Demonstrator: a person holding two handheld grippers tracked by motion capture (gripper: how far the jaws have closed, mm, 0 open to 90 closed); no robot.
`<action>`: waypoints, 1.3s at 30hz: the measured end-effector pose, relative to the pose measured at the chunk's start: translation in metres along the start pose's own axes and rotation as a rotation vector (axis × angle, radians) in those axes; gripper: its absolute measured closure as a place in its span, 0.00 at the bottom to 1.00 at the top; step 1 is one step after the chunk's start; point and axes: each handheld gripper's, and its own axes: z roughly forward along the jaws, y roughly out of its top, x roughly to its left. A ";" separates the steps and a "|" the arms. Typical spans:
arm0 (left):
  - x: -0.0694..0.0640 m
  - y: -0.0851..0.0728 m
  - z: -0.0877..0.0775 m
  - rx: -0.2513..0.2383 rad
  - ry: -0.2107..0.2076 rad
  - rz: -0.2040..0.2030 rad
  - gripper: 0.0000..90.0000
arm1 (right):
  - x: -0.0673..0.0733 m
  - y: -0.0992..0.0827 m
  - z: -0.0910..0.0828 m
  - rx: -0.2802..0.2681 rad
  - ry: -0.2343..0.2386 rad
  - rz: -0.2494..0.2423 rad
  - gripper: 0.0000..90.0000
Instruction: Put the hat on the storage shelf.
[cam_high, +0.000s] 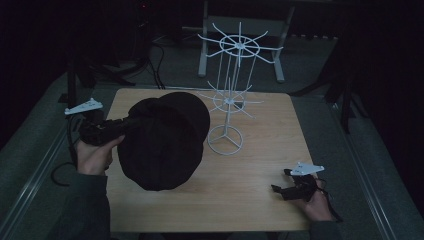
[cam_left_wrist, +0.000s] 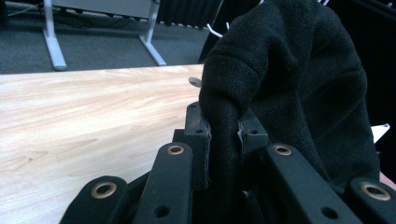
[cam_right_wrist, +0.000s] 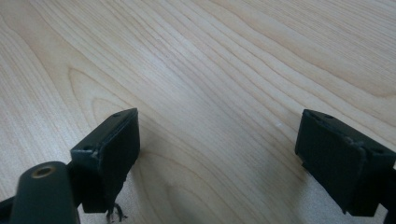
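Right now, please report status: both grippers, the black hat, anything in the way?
Left gripper shut on black hat edge. Right gripper open, empty, over bare table. White wire rack stands just beside hat.

A white wire rack (cam_high: 227, 100) stands on the wooden table (cam_high: 260, 165).

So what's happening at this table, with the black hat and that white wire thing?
A person is working with a handheld gripper in each hand. The left gripper has its fingers pinched on the edge of a black hat, which sits over the wooden table just left of a white wire rack. The right gripper is open and holds nothing, low over the table's near right corner.
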 end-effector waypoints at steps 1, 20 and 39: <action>0.000 0.001 -0.001 -0.004 -0.001 0.002 0.89 | 0.000 0.000 0.000 0.000 0.000 0.000 0.15; 0.000 0.022 -0.005 -0.065 -0.047 -0.012 0.89 | 0.000 0.000 0.000 0.001 0.001 -0.001 0.15; 0.009 0.034 -0.003 -0.116 -0.083 -0.057 0.88 | 0.000 0.000 0.000 0.001 0.001 -0.001 0.15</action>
